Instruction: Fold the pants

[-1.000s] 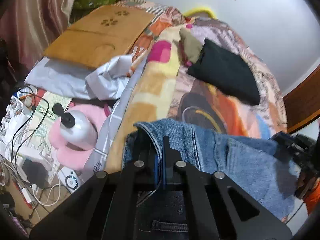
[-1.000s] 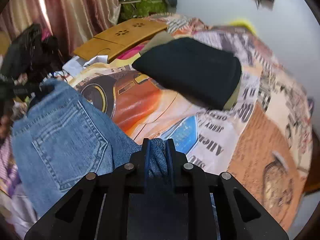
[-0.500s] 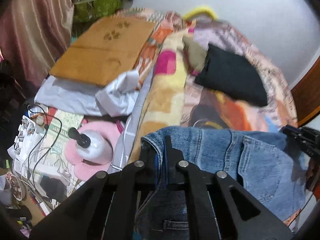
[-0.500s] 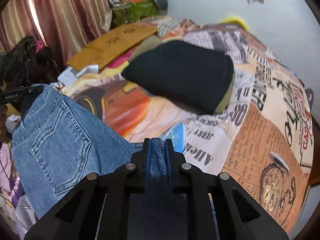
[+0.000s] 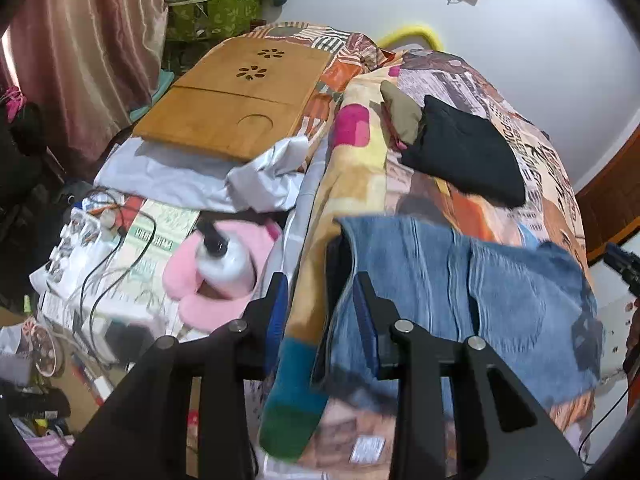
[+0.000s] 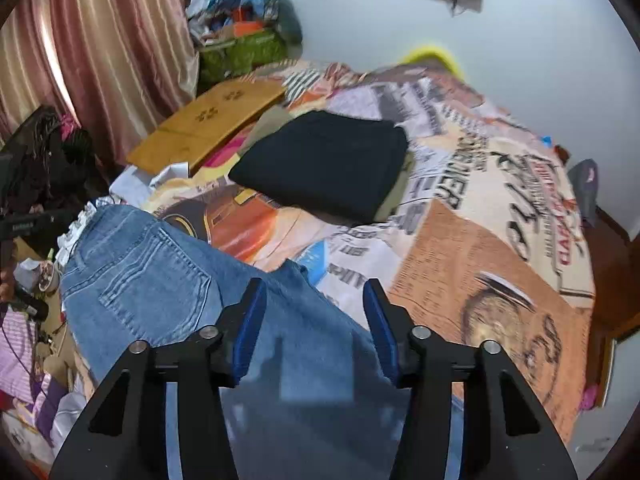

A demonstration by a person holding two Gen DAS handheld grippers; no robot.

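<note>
While both sets of fingers are opening, the blue jeans (image 6: 160, 292) lie spread on the near edge of the bed (image 6: 480, 260), back pocket up. Left gripper (image 5: 320, 304): fingers parted, released; the jeans' edge sits beside the right-hand finger, not pinched. Right gripper (image 6: 314, 316): fingers parted wide over the denim, nothing clamped. A folded black garment (image 6: 324, 164) rests farther up the bed, well apart from the jeans. A wooden lap tray (image 5: 236, 96) lies on the bed's left side.
</note>
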